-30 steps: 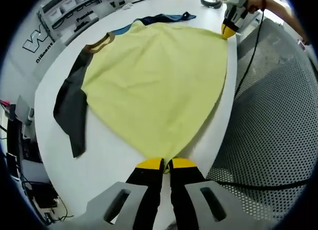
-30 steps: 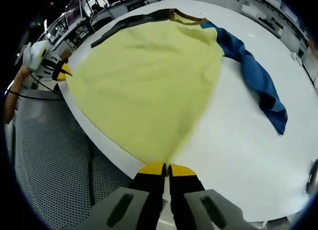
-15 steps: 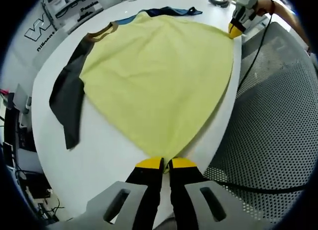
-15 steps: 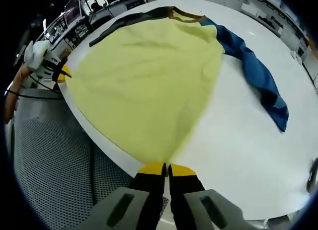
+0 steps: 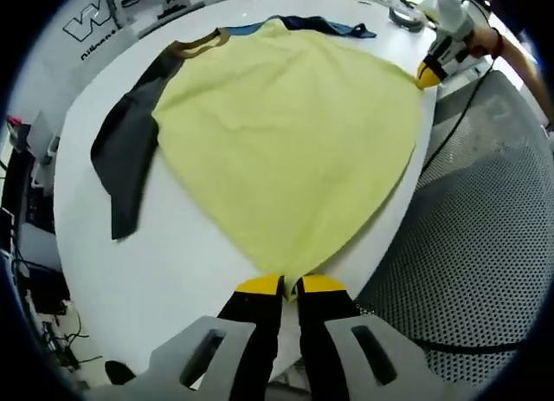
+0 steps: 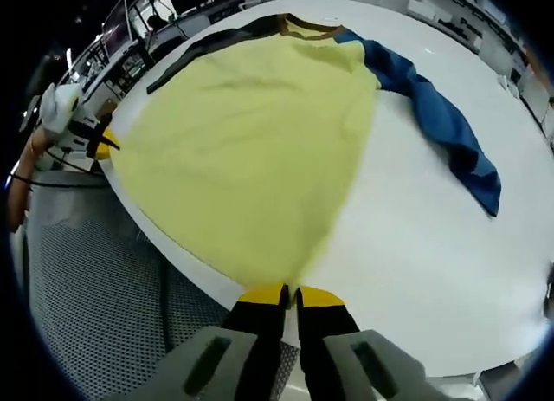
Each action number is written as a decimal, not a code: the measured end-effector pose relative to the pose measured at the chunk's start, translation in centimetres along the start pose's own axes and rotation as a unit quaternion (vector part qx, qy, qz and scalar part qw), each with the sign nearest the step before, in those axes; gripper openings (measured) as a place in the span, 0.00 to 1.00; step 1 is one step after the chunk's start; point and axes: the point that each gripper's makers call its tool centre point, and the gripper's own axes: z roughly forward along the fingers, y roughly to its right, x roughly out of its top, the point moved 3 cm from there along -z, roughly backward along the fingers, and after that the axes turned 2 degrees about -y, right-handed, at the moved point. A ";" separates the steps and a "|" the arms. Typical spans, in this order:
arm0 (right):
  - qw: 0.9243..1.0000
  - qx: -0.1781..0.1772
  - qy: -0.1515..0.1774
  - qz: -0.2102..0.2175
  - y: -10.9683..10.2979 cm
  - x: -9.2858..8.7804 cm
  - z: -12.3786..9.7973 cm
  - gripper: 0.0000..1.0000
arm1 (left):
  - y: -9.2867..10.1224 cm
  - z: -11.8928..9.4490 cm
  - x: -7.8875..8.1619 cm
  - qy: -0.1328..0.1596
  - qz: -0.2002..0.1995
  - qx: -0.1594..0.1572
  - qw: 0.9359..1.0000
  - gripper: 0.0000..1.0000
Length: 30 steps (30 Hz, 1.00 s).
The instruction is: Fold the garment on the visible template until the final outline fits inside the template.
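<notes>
in the left gripper view, a pale yellow long-sleeved shirt is spread flat on a round white worktop. its dark grey sleeve is laid out to the left and its blue sleeve at the far edge, beyond the brown collar. the left tool is closed on the near hem corner of the shirt at the worktop's edge, and the right tool is seen at the upper right, pinching the other hem corner. a perforated grey metal floor lies to the right.

in the right gripper view, the left tool is seen at the left on the far hem corner. the right tool is closed on the near corner.
</notes>
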 end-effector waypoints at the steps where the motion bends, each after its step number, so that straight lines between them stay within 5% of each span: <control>1: 1.000 0.003 0.020 0.017 -0.1 0.6 -0.2 0.12 | 0.0 -0.1 0.3 0.015 -0.017 -0.004 1.000 0.10; 6: 0.995 0.026 0.088 0.048 -0.3 3.0 -1.5 0.29 | -0.7 -1.2 1.2 0.059 -0.083 -0.008 0.995 0.13; 12: 0.988 0.024 0.143 0.061 0.6 5.6 -2.8 0.45 | -2.0 -2.0 2.2 0.080 -0.115 0.010 0.990 0.21; 16: 0.981 0.011 0.187 0.048 1.3 8.0 -3.9 0.49 | -4.7 -3.1 3.9 0.134 -0.180 0.047 0.973 0.27; 20: 0.978 0.012 0.204 0.050 1.8 9.9 -4.5 0.60 | -6.7 -3.7 4.5 0.157 -0.202 0.075 0.964 0.31; 30: 0.973 0.013 0.231 0.012 1.8 15.0 -4.1 0.69 | -10.2 -3.5 4.9 0.177 -0.255 0.109 0.945 0.50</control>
